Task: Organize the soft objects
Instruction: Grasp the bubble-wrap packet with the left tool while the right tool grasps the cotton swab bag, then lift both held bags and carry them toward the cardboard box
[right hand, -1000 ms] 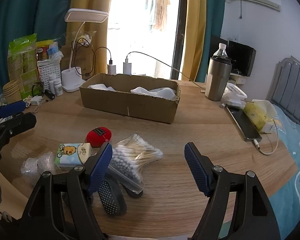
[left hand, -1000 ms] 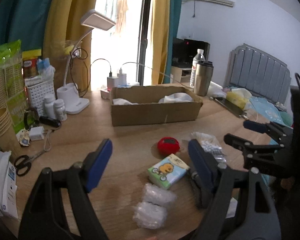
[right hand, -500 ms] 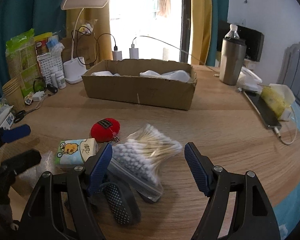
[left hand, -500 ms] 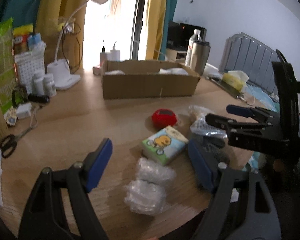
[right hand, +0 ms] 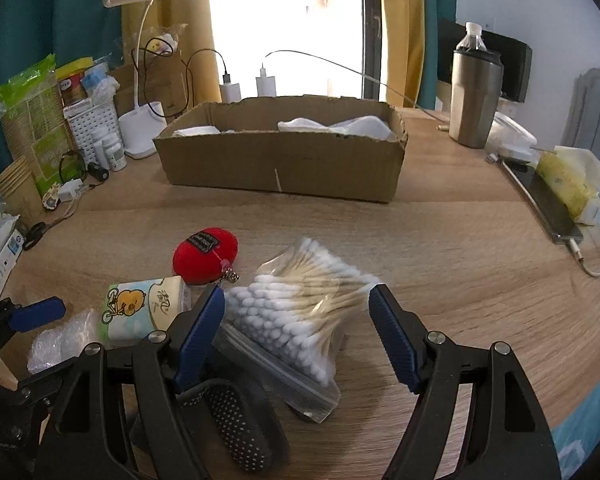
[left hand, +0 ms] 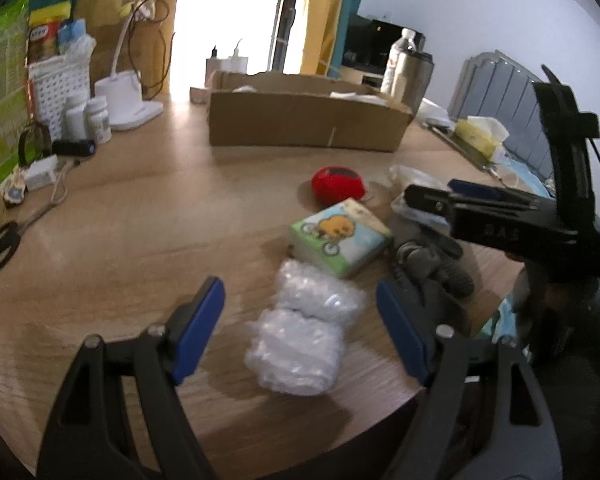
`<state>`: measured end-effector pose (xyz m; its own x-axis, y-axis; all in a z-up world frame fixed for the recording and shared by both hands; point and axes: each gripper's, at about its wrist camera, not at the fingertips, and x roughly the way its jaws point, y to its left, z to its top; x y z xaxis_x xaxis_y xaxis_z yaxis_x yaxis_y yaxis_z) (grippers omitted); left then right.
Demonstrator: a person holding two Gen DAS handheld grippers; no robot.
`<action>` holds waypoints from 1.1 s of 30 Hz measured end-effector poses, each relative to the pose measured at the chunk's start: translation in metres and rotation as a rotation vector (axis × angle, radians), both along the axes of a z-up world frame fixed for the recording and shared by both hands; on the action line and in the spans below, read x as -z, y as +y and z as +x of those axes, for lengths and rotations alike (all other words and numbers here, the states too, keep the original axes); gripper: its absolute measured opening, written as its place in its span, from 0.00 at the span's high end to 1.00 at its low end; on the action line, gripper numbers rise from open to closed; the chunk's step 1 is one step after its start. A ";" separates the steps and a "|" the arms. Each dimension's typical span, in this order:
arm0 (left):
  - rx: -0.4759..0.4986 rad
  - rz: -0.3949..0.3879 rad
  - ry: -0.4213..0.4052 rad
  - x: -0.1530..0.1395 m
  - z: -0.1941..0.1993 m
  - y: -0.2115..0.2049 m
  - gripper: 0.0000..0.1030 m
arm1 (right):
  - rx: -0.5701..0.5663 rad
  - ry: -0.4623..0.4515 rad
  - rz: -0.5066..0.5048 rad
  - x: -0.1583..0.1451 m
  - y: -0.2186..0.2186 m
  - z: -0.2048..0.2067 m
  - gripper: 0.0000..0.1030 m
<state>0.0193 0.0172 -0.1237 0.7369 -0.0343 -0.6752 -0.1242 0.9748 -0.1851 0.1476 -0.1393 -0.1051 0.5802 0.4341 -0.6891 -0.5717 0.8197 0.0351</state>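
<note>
**Both grippers open over a cluster of soft things in front of the cardboard box**

The cardboard box (right hand: 280, 160) stands mid-table and serves as the landmark; white cloth-like things lie inside it. Far left of the box are a green packet (right hand: 32, 120), a white basket (right hand: 88, 124), small white bottles (right hand: 112, 148) and the base of a desk lamp (right hand: 142, 136). Scissors (left hand: 8, 236) lie on the wooden table (left hand: 140, 240) left of and nearer than the box.

The left gripper (left hand: 300, 328) has its blue fingers spread wide apart, holding nothing. Between them, on the near side of the box close to the table edge, lies a clear plastic bundle (left hand: 304, 340). Just beyond the bundle, touching it, sits a tissue pack (left hand: 340, 236) with a cartoon print, and a red plush ball (left hand: 338, 190) lies beyond that, toward the box.

The right gripper (right hand: 296, 332) is also wide open and empty. A bag of cotton swabs (right hand: 300, 312) lies between its fingers, in front of the box; its left finger stands close beside the bag and the tissue pack. A dark dotted object (right hand: 236, 424) lies under the bag's near end, partly hidden by the gripper.

Right of the box stand a steel tumbler (right hand: 476, 100) and a water bottle (right hand: 474, 38) behind it; further right lie a phone (right hand: 548, 204) with a yellow pack (right hand: 564, 180) resting on it.
</note>
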 end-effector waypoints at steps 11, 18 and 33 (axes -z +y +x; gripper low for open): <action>0.000 0.013 0.041 0.009 0.004 -0.002 0.56 | -0.012 0.034 0.008 0.006 0.002 0.002 0.31; 0.009 0.025 0.012 0.000 0.002 -0.006 0.57 | -0.050 0.040 0.007 0.006 0.002 -0.002 0.50; -0.022 0.024 -0.071 -0.027 -0.002 0.000 0.57 | -0.077 -0.030 0.018 -0.009 -0.004 -0.016 0.55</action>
